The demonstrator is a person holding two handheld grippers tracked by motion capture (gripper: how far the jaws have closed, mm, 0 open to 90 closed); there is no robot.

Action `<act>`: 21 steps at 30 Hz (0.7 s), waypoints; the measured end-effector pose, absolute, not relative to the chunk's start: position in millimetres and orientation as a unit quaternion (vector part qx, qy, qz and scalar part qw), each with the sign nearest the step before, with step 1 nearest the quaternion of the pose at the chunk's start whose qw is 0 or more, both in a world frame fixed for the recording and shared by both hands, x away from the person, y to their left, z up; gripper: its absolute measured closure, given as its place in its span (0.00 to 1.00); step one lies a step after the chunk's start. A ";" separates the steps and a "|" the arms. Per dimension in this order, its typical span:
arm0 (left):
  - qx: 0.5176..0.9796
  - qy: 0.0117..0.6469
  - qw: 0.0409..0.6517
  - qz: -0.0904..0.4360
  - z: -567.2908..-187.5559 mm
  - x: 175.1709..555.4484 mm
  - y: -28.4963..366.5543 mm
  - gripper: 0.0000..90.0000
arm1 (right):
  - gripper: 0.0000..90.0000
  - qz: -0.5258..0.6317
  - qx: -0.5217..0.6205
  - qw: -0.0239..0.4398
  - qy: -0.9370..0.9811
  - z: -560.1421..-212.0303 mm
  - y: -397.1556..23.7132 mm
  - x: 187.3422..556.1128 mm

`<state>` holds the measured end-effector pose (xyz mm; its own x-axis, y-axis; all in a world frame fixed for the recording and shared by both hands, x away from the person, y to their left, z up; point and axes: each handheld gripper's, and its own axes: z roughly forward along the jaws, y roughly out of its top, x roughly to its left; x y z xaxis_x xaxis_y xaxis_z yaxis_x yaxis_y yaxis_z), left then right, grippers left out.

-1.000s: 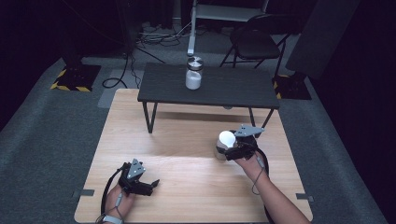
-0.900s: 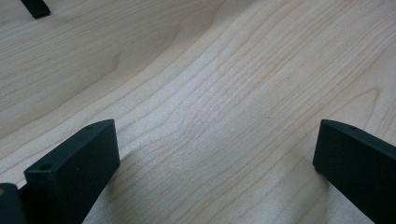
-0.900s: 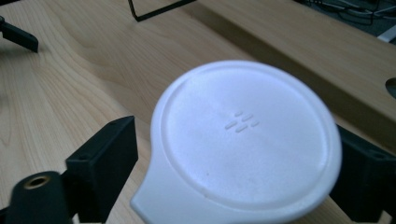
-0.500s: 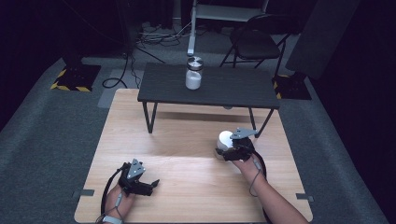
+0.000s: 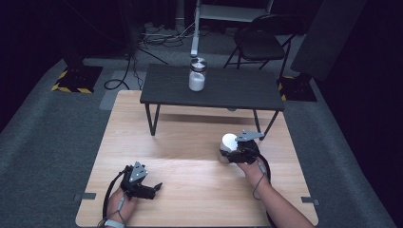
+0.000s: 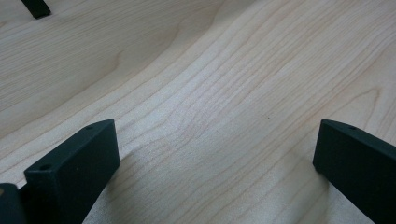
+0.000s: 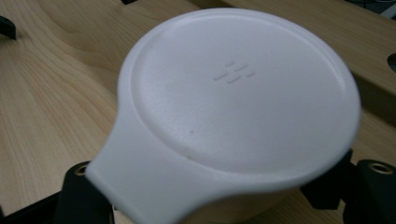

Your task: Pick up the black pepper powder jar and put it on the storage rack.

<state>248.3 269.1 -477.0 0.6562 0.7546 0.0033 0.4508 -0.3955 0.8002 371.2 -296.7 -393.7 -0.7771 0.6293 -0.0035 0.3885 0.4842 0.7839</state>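
A white lidded cup (image 5: 228, 142) stands on the right half of a light wooden table (image 5: 190, 190), near the front legs of a low black bench (image 5: 214, 90); in the right gripper view its round white lid (image 7: 238, 93) has a flat tab that juts toward the camera, and a small embossed mark sits near the lid's middle.

The right gripper (image 5: 237, 153) comes at the cup from the person's side; its jaws have just been closing, and they now clamp the cup's body from both flanks, below the lid; a grey three-cornered plate rides on top of it, and a cable trails back along the forearm.

The left gripper (image 5: 154, 187) rests low over the table's front left part, well apart from the cup; its jaws stand wide with only bare wood grain between them, as the left gripper view shows.

On the bench, beyond the cup, stands a glass jar (image 5: 197, 76) with a metal lid, part filled with something white; behind the bench, on grey carpet, are a folding chair (image 5: 256, 45) and loose cables.
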 end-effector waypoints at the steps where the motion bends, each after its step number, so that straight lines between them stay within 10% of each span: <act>1: 0.814 0.370 0.407 0.187 -477.0 248.2 269.1 0.00 | 0.33 0.411 0.298 0.147 0.849 -393.1 -296.7 371.3; 21: 0.816 0.367 0.406 0.185 -476.6 249.8 269.4 0.00 | 0.33 0.440 0.298 0.172 0.829 -301.6 -309.9 363.0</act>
